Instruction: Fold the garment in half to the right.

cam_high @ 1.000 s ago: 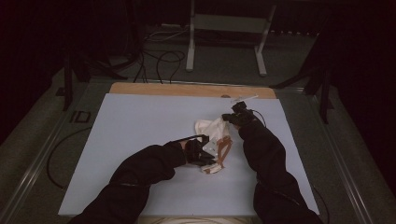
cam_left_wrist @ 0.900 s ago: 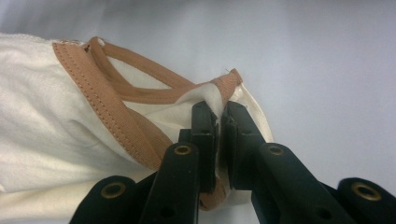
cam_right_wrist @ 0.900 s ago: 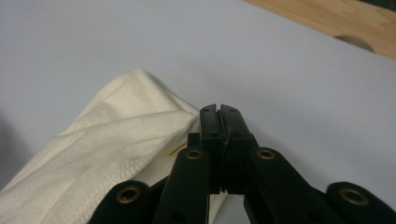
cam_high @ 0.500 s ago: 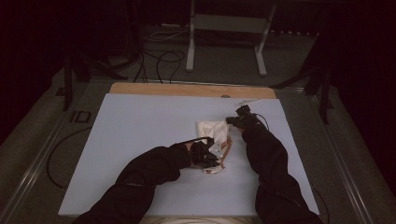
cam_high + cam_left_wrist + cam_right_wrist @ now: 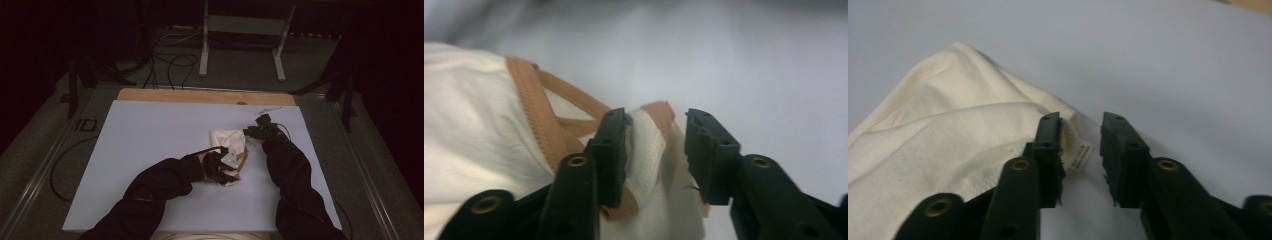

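Lying crumpled near the middle of the pale counter (image 5: pixel 150 150), a cream cloth bag (image 5: pixel 227 142) with tan straps (image 5: pixel 541 125). Left gripper (image 5: pixel 655 150): jaws just been opening, parted, a strap-trimmed fold between them, touching the left jaw only. Right gripper (image 5: pixel 1082 155) at the bag's far corner: jaws just been opening, gap clear, small label (image 5: pixel 1081 157) beside the left jaw.
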Demonstrator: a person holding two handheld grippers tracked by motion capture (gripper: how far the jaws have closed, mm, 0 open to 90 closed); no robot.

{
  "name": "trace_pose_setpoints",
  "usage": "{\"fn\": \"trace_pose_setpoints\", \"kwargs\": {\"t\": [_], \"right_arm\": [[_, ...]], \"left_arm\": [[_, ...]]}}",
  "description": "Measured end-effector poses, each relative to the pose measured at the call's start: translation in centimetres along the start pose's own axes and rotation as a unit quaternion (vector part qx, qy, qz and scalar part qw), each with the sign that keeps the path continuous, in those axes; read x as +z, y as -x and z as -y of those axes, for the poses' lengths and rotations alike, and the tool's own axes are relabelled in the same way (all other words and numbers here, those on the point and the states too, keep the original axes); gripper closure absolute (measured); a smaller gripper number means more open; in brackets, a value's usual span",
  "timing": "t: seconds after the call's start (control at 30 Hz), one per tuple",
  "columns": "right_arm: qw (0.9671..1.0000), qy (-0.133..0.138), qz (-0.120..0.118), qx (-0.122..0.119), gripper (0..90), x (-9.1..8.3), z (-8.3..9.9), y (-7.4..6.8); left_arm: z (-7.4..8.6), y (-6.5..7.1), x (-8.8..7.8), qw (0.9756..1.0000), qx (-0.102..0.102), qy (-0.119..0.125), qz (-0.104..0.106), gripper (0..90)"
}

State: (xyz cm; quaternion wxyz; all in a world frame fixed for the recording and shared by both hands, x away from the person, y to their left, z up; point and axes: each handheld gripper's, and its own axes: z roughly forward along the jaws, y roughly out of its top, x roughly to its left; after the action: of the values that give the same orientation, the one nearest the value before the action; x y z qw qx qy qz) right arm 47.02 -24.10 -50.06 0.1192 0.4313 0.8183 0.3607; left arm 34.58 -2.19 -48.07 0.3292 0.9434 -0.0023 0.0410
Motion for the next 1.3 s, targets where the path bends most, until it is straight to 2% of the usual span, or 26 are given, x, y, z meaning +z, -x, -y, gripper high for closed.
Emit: {"fn": "trace_pose_setpoints", "kwargs": {"t": [0.1, 0.13, 0.17, 0.2, 0.37, 0.43, 0.5, 0.57, 0.63, 0.73, 0.83, 0.9, 0.93, 1.0, 1.03, 1.07, 1.1, 1.17, 1.23, 1.27, 1.3], "right_arm": [[1.0000, 0.003, 0.006, 0.001, 62.8, -0.5, -0.1, 0.1], [1.0000, 0.003, 0.006, 0.001, 62.8, -0.5, -0.1, 0.1], [0.9999, 0.005, 0.010, 0.002, 61.8, -0.8, -0.2, 0.2], [0.9998, 0.011, 0.014, 0.002, 58.3, -1.5, -0.5, 0.1], [0.9997, 0.022, 0.009, -0.006, 56.1, -2.9, -1.2, -0.8], [0.9996, 0.027, 0.000, -0.007, 55.7, -3.4, -1.5, -1.4], [0.9994, 0.032, -0.008, -0.009, 55.1, -3.9, -1.6, -2.0], [0.9993, 0.033, -0.013, -0.013, 55.1, -4.1, -1.6, -2.5], [0.9993, 0.030, -0.015, -0.016, 55.6, -4.3, -1.6, -2.8], [0.9994, 0.023, -0.017, -0.017, 56.9, -4.1, -1.4, -3.2], [0.9995, 0.019, -0.016, -0.017, 59.9, -3.7, -1.2, -3.1], [0.9997, 0.016, -0.018, -0.006, 60.7, -3.3, -1.1, -2.7], [0.9997, 0.016, -0.018, -0.006, 60.7, -3.3, -1.1, -2.7], [0.9997, 0.010, -0.016, 0.013, 62.3, -2.5, -0.9, -2.0], [0.9997, 0.009, -0.016, 0.018, 62.3, -2.3, -0.9, -1.9], [0.9997, 0.009, -0.016, 0.018, 62.3, -2.3, -0.9, -1.9], [0.9996, 0.003, -0.016, 0.025, 62.2, -1.8, -0.7, -1.7], [0.9993, -0.005, -0.018, 0.032, 62.0, -1.3, -0.6, -1.6], [0.9989, -0.012, -0.021, 0.039, 61.7, -0.9, -0.4, -1.5], [0.9988, -0.016, -0.022, 0.040, 61.7, -0.8, -0.3, -1.5], [0.9988, -0.016, -0.022, 0.040, 61.7, -0.8, -0.3, -1.5]], "left_arm": [[-0.1, 0.2, -1.4, 0.9998, -0.004, 0.019, -0.006, 52.6], [-0.1, 0.2, -1.4, 0.9998, -0.004, 0.019, -0.006, 50.4], [-0.1, 0.4, -2.5, 0.9993, -0.010, 0.034, -0.012, 50.4], [-0.1, 0.4, -3.0, 0.9991, -0.014, 0.037, -0.014, 43.4], [0.7, 0.3, -4.8, 0.9977, -0.036, 0.049, -0.030, 28.5], [1.1, 0.2, -5.4, 0.9958, -0.060, 0.059, -0.036, 22.3], [1.8, 0.2, -6.0, 0.9946, -0.070, 0.072, -0.027, 15.1], [2.5, 0.3, -6.6, 0.9924, -0.083, 0.084, -0.034, 8.7], [3.3, 0.4, -7.2, 0.9913, -0.087, 0.091, -0.040, 1.1], [5.0, 0.8, -8.2, 0.9856, -0.107, 0.114, -0.065, 0.0], [7.1, 1.2, -9.2, 0.9795, -0.130, 0.124, -0.092, 0.0], [8.5, 1.7, -9.7, 0.9772, -0.141, 0.117, -0.107, 0.0], [8.5, 1.7, -9.7, 0.9772, -0.141, 0.117, -0.107, 0.1], [10.8, 2.6, -10.1, 0.9749, -0.155, 0.105, -0.120, 0.1], [11.5, 3.0, -10.1, 0.9742, -0.158, 0.102, -0.125, 0.0], [11.5, 3.0, -10.1, 0.9742, -0.158, 0.102, -0.125, 0.1], [12.6, 3.6, -10.2, 0.9721, -0.165, 0.100, -0.133, 0.1], [13.6, 4.2, -10.3, 0.9699, -0.174, 0.100, -0.138, 0.1], [14.6, 4.8, -10.6, 0.9663, -0.179, 0.108, -0.151, 0.1], [15.1, 5.0, -10.8, 0.9634, -0.185, 0.111, -0.159, 0.1], [15.1, 5.0, -10.8, 0.9634, -0.185, 0.111, -0.159, 0.1]]}}
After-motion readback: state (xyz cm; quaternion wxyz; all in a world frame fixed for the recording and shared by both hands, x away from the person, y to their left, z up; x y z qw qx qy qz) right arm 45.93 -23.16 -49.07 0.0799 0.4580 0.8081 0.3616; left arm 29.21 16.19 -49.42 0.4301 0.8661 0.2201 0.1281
